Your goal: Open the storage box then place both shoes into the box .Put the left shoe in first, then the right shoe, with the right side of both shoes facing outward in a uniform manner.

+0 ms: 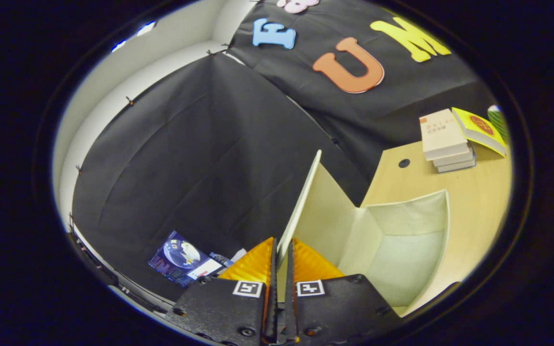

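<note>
Storage box [392, 240] lid [301, 202] is pinched edge-on between the gripper's [283, 252] nearly closed fingers

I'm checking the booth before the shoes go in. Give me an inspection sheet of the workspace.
Surface: light wooden table with a round dark hole.
Job's things: storage box open, nothing seen inside; its lid raised. Shoes: nothing seen.
Clutter: stack of books beyond the box; blue booklet beside the fingers.
Grippers: gripper shut on the lid's edge.
Cables: nothing seen.
Surroundings: black cloth wall, white wall above.
</note>
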Tool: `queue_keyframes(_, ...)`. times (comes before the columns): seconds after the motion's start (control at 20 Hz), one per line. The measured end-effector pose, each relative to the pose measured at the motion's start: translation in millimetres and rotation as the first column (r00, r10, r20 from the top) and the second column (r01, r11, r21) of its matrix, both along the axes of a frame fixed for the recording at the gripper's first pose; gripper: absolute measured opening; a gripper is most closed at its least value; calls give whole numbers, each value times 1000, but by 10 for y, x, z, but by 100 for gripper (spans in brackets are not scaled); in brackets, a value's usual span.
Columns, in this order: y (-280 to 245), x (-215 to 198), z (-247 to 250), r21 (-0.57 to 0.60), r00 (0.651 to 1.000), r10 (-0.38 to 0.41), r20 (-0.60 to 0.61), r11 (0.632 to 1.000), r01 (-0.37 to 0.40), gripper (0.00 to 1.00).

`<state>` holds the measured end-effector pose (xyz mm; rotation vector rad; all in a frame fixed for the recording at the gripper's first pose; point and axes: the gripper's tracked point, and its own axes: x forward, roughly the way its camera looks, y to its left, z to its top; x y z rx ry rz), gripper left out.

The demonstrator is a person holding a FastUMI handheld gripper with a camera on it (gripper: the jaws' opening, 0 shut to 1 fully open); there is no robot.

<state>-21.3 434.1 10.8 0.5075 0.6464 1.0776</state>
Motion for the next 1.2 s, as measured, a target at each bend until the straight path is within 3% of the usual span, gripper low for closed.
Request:
queue_keyframes(0.2,400,-104,-54,-54,997,73,33,996,-71,16)
queue_keyframes(0.3,493,-154,-92,-79,993,106,56,992,-101,23)
queue_keyframes(0.35,538,-174,-111,-90,990,120,70,989,-114,41)
queue_keyframes(0.5,556,-259,-199,-121,984,145,101,984,-133,61)
queue_keyframes(0.65,390,-94,-221,-154,978,92,187,986,-63,94)
queue_keyframes(0.95,-210,229,-196,-186,931,-67,360,972,142,100)
queue_keyframes(1.1,-638,396,-280,-249,894,-122,431,936,248,100)
queue_keyframes(1.2,-919,450,-339,-278,887,-154,434,914,295,100)
